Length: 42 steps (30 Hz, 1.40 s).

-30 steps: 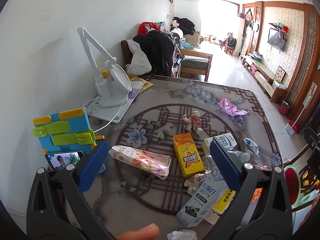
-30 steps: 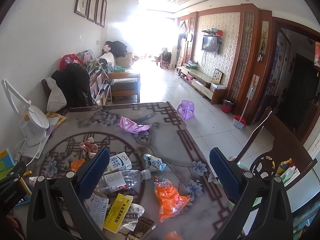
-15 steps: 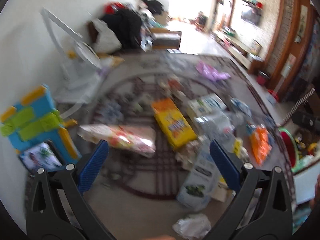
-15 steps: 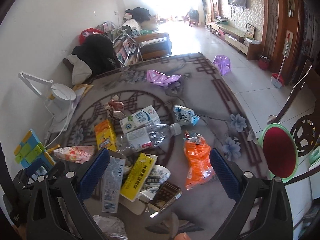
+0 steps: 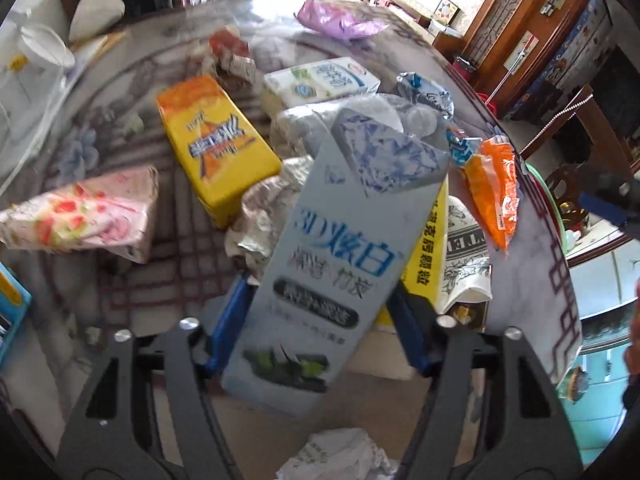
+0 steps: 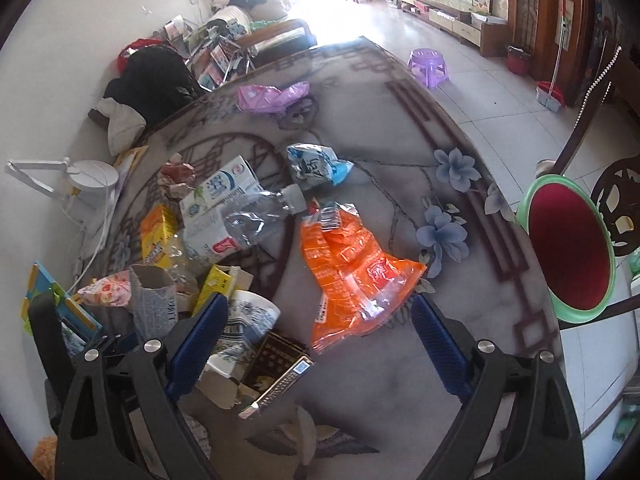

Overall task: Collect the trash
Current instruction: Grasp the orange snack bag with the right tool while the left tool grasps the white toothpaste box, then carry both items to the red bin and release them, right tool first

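We see a smooth, shiny table top [image 6: 360, 380] that looks like stone with flowers printed on it. The tall light-blue box [image 5: 320, 280] is thin card, a bit glossy. The orange bag [image 6: 348, 268] is crinkly, shiny plastic. The clear bottle [image 6: 256, 216] is squashed plastic. Our gripper pads [image 6: 436, 336] are blue and bumpy, on matt black plastic arms with silver metal bolts.

table centre: toothpaste box [image 5: 332, 264] lying on the trash pile
table far edge: crumpled bag [image 6: 272, 96]
table left edge: desk lamp [image 6: 84, 178]
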Each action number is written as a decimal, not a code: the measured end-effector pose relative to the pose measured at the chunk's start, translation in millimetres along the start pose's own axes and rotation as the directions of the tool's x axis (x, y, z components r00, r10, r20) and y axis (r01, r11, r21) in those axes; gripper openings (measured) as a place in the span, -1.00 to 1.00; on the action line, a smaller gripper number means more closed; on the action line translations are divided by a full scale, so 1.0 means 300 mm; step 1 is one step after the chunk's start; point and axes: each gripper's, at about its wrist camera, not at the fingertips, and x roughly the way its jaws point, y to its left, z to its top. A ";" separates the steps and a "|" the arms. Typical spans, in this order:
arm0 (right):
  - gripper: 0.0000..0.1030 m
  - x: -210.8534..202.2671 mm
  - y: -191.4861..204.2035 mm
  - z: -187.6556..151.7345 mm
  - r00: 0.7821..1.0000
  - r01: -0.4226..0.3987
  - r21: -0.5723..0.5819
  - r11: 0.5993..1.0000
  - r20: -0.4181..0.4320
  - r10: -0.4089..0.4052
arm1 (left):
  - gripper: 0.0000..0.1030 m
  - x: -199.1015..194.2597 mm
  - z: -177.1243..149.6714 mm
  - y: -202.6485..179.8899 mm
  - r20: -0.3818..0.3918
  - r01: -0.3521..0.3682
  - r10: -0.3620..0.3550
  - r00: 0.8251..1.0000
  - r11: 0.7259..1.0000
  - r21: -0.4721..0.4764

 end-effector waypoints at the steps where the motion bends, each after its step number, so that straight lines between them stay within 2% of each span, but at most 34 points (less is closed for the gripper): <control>1: 0.72 0.018 -0.008 0.002 1.000 0.008 -0.001 1.000 -0.008 -0.008 | 0.10 -0.008 0.000 0.002 0.004 0.005 -0.005 1.000 1.000 -0.008; 5: 0.69 0.095 -0.007 0.022 0.997 0.066 -0.054 0.996 -0.030 -0.067 | 0.00 -0.074 -0.005 0.018 0.045 0.008 -0.006 0.999 0.999 -0.040; 7: 0.56 0.141 0.003 0.032 0.994 0.096 -0.097 0.991 -0.046 -0.101 | 0.00 -0.108 -0.003 0.030 0.071 0.008 -0.004 0.998 0.998 -0.062; 10: 0.50 0.202 0.014 0.042 0.988 0.130 -0.142 0.981 -0.060 -0.140 | 0.00 -0.151 0.006 0.053 0.105 0.009 0.001 0.994 0.995 -0.099; 13: 0.25 0.256 0.025 0.046 0.981 0.166 -0.182 0.969 -0.074 -0.181 | 0.00 -0.205 0.007 0.061 0.147 -0.020 0.035 0.989 0.994 -0.105; 16: -0.19 0.317 0.025 0.042 0.971 0.184 -0.205 0.961 -0.114 -0.210 | 0.00 -0.255 0.010 0.067 0.178 -0.043 0.062 0.982 0.993 -0.111; 21: -0.41 0.293 0.025 0.032 0.979 0.159 -0.175 0.972 -0.098 -0.178 | 0.00 -0.330 0.024 0.079 0.232 -0.083 0.109 0.967 0.989 -0.120; 25: -0.43 0.205 0.042 0.020 0.990 0.129 -0.138 0.982 -0.041 -0.136 | 0.00 -0.366 0.033 0.091 0.246 -0.106 0.138 0.960 0.985 -0.138; 30: -0.44 0.076 0.073 0.002 0.994 0.109 -0.113 0.988 0.036 -0.105 | 0.00 -0.405 0.044 0.060 0.267 -0.123 0.149 0.952 0.986 -0.112; 36: -0.44 -0.058 0.052 -0.003 0.986 0.125 -0.088 0.988 0.121 -0.114 | 0.00 -0.393 0.067 -0.023 0.273 -0.086 0.099 0.957 0.994 -0.060; 42: -0.44 -0.134 -0.102 -0.002 0.974 0.167 -0.039 0.985 0.159 -0.159 | 0.00 -0.329 0.095 -0.165 0.259 -0.039 0.041 0.965 0.999 -0.012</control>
